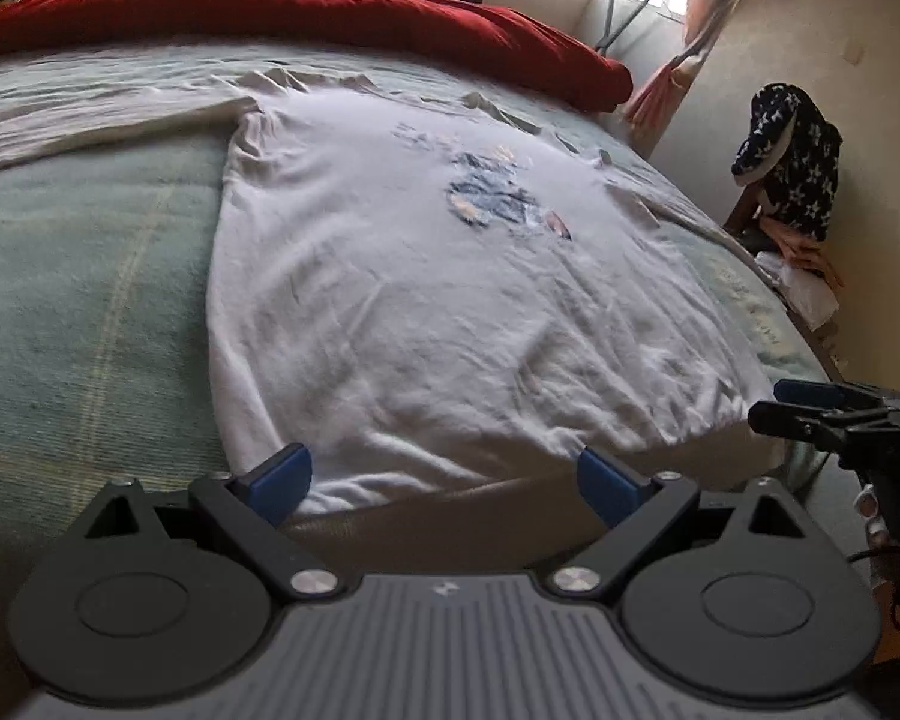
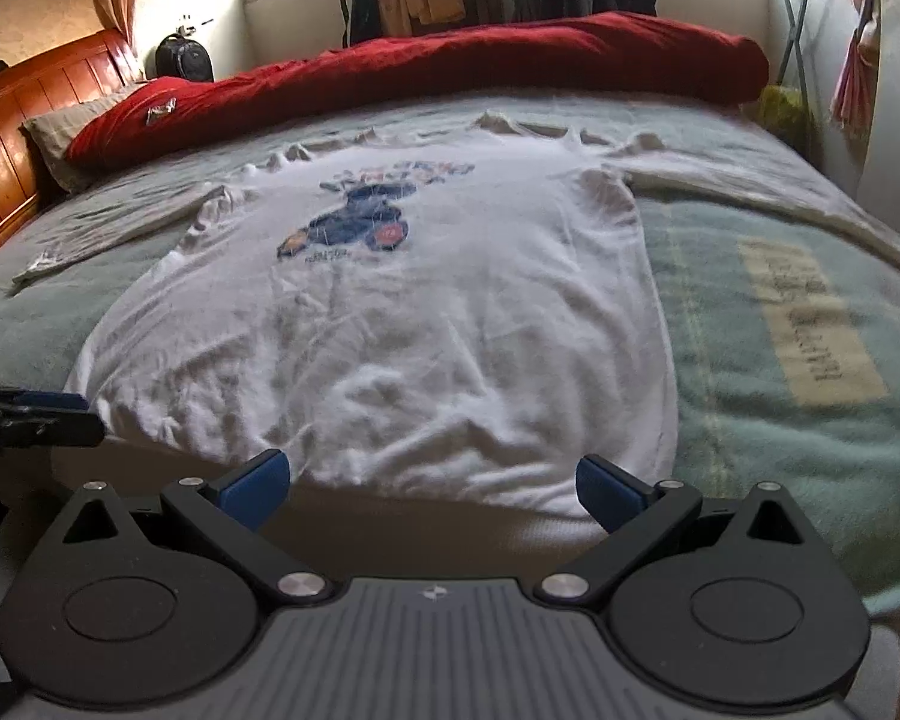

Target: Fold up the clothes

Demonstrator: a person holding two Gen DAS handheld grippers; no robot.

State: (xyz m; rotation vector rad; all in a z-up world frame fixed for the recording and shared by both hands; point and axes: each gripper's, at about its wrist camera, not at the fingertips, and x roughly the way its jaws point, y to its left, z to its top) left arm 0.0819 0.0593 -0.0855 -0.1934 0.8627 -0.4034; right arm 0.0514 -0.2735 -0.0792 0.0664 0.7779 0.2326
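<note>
The shirt (image 2: pixel 390 324) lies flat, print up, on the bed (image 2: pixel 780 396), its hem at the near edge. Both the left hand-held gripper (image 1: pixel 444 471) and the right hand-held gripper (image 2: pixel 432 474) hover spread wide and empty before the hem; each should probably pinch both fabric layers at a hem corner and lift evenly.

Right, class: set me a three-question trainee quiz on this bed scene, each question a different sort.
1. True or false: the shirt lies spread flat, print up.
2. Which hand-held gripper is shut: (a) left, (b) right, (c) neither?
3. Fill in: the quilt bunched along the bed's far side is ____.

Key: 1 true; 2 c; 3 red.
</note>
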